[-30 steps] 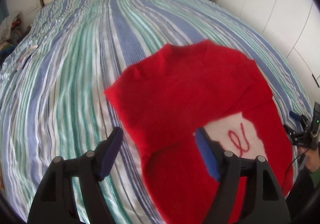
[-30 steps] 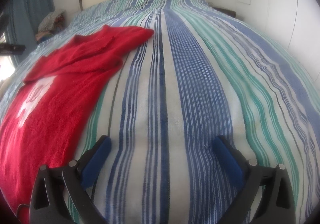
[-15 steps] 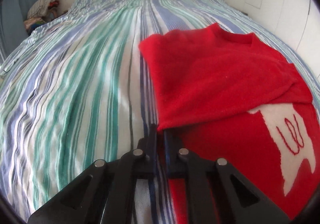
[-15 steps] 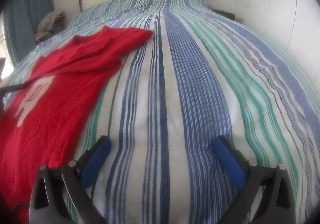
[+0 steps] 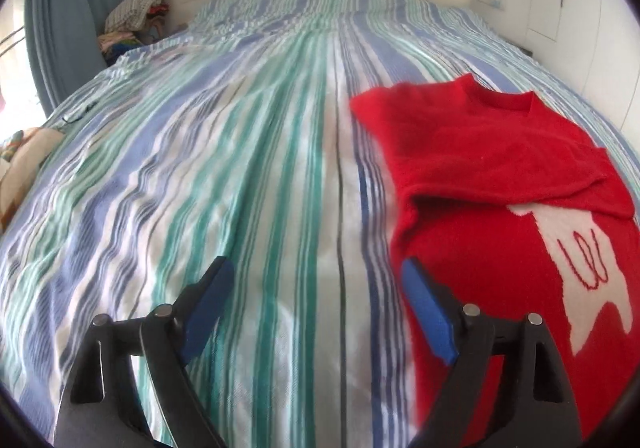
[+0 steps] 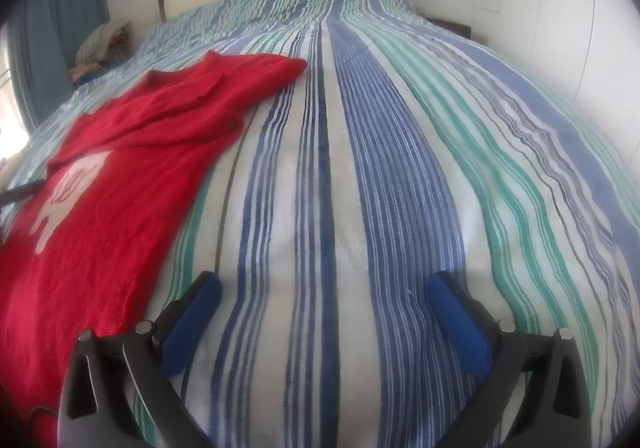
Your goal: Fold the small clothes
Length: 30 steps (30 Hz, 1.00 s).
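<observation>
My left gripper (image 5: 316, 290) and right gripper (image 6: 324, 302) gape wide, empty — red sweater (image 5: 500, 176) lies partly folded on the striped bedspread (image 5: 240, 168).

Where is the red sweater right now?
The red sweater lies on the striped bedspread, right of the open left tool and left of the right tool.

Left hand-held gripper (image 5: 316, 296) gapes beside the red sweater (image 5: 500, 184).
</observation>
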Motion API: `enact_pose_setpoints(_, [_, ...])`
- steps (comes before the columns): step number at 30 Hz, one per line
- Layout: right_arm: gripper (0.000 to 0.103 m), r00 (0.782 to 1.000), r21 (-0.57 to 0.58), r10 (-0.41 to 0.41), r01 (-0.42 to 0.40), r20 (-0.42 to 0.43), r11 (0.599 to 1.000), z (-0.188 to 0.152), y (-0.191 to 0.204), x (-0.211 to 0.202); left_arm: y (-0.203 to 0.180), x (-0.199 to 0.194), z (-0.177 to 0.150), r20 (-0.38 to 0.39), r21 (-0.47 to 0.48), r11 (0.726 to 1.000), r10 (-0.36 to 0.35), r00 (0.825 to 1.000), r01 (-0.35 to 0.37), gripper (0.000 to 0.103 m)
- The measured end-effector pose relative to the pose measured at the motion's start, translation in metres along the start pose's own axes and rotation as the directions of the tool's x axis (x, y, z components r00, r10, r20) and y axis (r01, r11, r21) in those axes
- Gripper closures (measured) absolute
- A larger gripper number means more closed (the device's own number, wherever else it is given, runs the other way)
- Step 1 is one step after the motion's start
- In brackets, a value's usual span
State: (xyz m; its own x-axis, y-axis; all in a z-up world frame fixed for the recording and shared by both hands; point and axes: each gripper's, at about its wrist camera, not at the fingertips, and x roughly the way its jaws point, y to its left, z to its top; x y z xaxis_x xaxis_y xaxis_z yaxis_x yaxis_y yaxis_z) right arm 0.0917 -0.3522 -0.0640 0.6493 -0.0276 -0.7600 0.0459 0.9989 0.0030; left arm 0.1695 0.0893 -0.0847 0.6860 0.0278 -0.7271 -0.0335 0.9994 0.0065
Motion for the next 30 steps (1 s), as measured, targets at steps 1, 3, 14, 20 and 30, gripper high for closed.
enact_pose_setpoints(1, [0.001,1.0,-0.001,0.001,-0.001,0.0,1.0,0.0,0.0,0.0,0.007,-0.008,-0.004,-0.008,-0.008,1.0,-0.016,1.0,0.016,0.017])
enact_pose_setpoints(3, [0.001,1.0,-0.007,0.007,-0.007,-0.006,1.0,0.001,0.0,-0.002,0.019,-0.027,-0.012,-0.027,-0.014,0.999,-0.041,0.999,0.04,0.017])
enact_pose_setpoints(14, [0.003,0.962,-0.352,0.003,0.096,0.271,0.931,0.023,0.0,-0.177,0.025,-0.11,-0.079,-0.169,-0.071,0.941,-0.338,0.926,0.33,0.011])
enact_pose_setpoints(20, [0.004,0.945,-0.211,0.318,-0.328,-0.081,0.921,-0.012,0.026,-0.182,-0.008,-0.108,-0.122,-0.227,-0.134,0.911,-0.411,0.883,0.39,0.02])
enact_pose_setpoints(30, [0.03,0.762,0.256,0.612,-0.562,-0.212,0.787,-0.097,0.071,-0.085,-0.025,-0.107,-0.133,-0.289,-0.128,0.892,-0.452,0.844,0.434,0.097])
